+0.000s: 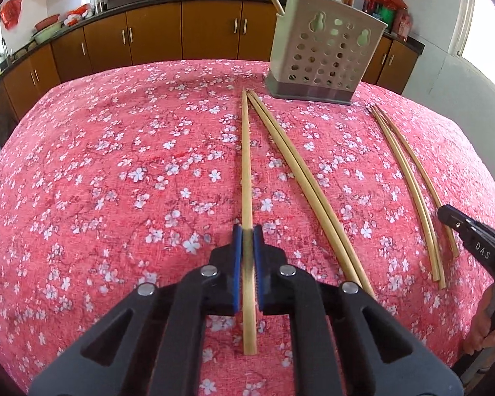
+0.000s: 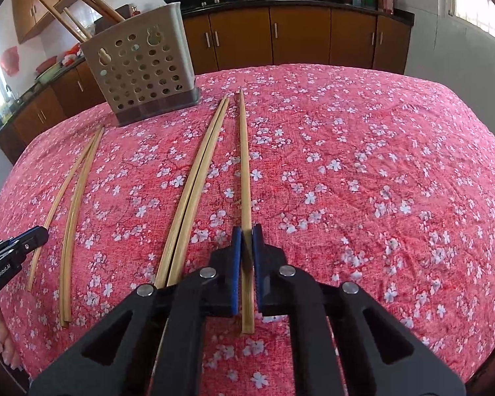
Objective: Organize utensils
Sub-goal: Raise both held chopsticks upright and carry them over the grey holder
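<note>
Brown wooden kitchen cabinets (image 1: 148, 33) ran along the far wall, and nearer lay the red tablecloth with small white blossoms (image 1: 115, 165).

Furthest left was my left claw (image 1: 247, 231). Its blue pads were drawn in tight on one long pale bamboo chopstick, the left stick (image 1: 246, 165). I had it pinched towards its near end, with a short butt poking back between the arms. Its long axis ran straight away from me along the fingers, and the rest of it looked to rest on the cloth. Just right of it lay a touching pair of thick bamboo chopsticks (image 1: 293, 165), and further right some thinner pale sticks (image 1: 440, 277).

Far and to the right of that claw stood the grey perforated plastic utensil holder (image 1: 326, 56). It was upright, with several wooden sticks already leaning out of its top.

My right claw (image 2: 247, 229) was likewise closed on a single bamboo chopstick, the right stick (image 2: 244, 165). I held it near its near end, its length pointing far. From this claw the holder lay far and to the left, beyond another close-lying bamboo pair (image 2: 198, 171).

I judged neither claw clearly nearer the holder. Each stick would have to be lifted, swung inward and tipped upright before its tip could go in at the open top. With so long a stick held so near one end, it could easily pivot in the pads.
</note>
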